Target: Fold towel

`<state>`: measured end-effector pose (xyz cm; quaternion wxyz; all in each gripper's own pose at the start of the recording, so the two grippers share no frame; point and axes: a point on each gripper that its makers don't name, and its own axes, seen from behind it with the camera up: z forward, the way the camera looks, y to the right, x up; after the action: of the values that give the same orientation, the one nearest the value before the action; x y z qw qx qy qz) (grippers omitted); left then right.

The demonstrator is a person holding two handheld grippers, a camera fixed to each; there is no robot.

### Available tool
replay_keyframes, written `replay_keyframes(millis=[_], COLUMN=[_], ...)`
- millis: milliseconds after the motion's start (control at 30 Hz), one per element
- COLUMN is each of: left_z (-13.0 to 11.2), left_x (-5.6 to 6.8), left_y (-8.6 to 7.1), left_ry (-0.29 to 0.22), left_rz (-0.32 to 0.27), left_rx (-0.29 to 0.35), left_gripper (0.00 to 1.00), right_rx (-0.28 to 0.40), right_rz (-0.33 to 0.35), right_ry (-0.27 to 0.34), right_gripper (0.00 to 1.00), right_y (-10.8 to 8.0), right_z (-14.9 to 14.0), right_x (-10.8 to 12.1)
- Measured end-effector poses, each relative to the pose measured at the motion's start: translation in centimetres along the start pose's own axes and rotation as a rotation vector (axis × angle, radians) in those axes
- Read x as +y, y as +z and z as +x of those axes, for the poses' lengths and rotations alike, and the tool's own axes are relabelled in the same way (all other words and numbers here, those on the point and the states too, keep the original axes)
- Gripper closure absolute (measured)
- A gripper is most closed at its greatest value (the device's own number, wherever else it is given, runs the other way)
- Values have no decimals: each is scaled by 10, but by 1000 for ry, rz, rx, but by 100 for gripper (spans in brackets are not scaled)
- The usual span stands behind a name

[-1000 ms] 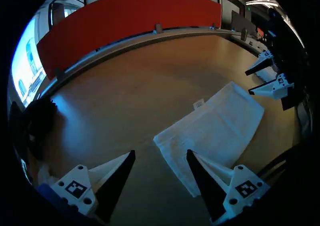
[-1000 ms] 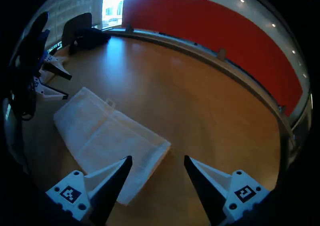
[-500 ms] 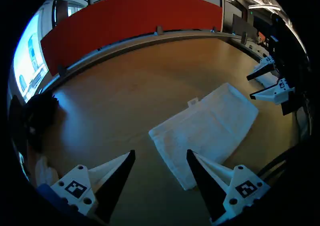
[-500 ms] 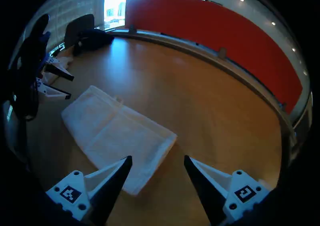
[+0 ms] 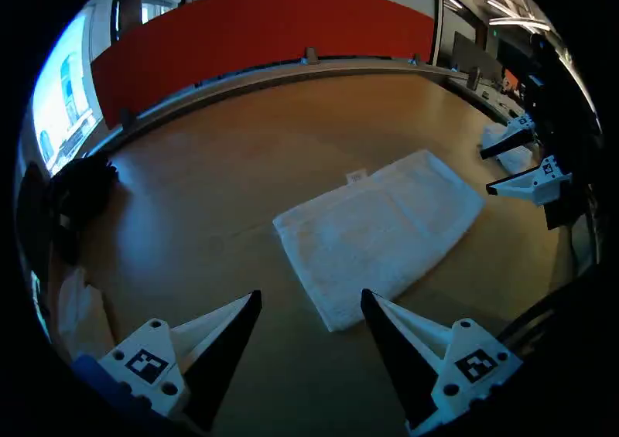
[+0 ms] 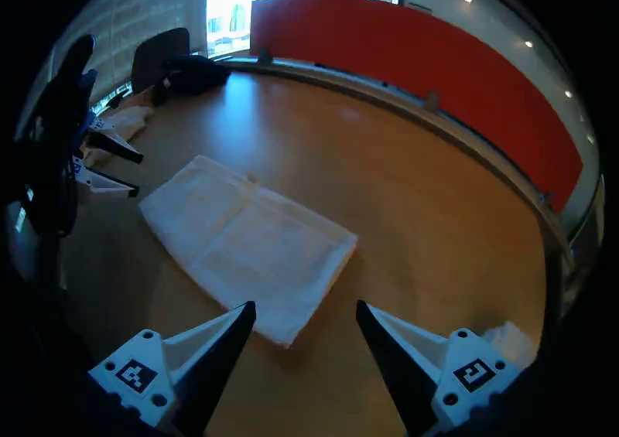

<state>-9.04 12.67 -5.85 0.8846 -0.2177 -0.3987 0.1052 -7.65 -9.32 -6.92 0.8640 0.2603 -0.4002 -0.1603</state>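
A white towel [image 5: 379, 232] lies flat on the wooden table [image 5: 232, 174], folded into a long rectangle with a small tag on its far edge. My left gripper [image 5: 309, 298] hovers open just short of the towel's near end and holds nothing. In the right gripper view the towel [image 6: 247, 240] stretches away to the left, and my right gripper [image 6: 304, 307] stands open above its near corner, also holding nothing. Each gripper shows in the other's view, open beside the towel's far end: the right one [image 5: 486, 172] and the left one [image 6: 139, 175].
A red partition [image 5: 255, 31] runs behind the table's far edge. A dark bag [image 5: 77, 197] and a chair [image 6: 159, 50] sit at one end. Other white cloths [image 5: 77, 321] [image 5: 503, 139] lie near the table's edges.
Both grippers have pulled back from the towel. Their fingers overlapped its ends a second ago; now it lies ahead of them. The towel keeps its folded shape.
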Motion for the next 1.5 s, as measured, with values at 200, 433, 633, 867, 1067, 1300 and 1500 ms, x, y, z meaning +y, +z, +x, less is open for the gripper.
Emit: replay_keyframes(millis=[200, 433, 633, 867, 1067, 1300, 1500], left_z=[-1, -4, -12, -20, -24, -30, -35], left_x=[-1, -5, -10, -18, -25, -30, -30], left_y=[-2, -10, -20, -32, -43, -55, -61], left_ry=[-13, -47, -94, -150, -174, -198, -214], left_rz=[13, 46, 84, 131, 160, 189, 200], left_rx=[6, 21, 32, 45, 54, 65, 68], left_gripper=[5, 5, 5, 5, 5, 5, 5], right_rx=[0, -5, -11, -18, -34, -65, -86], right_rz=[10, 41, 71, 96, 116, 138, 152], right_ry=[-7, -40, -76, -108, -125, -144, -157], right_gripper=[0, 0, 0, 0, 0, 0, 0], right_y=[0, 0, 0, 3, 7, 13, 17], right_z=[-1, -2, -2, -1, -3, -16, -24], right_x=[-1, -3, -5, -7, -10, -16, -19])
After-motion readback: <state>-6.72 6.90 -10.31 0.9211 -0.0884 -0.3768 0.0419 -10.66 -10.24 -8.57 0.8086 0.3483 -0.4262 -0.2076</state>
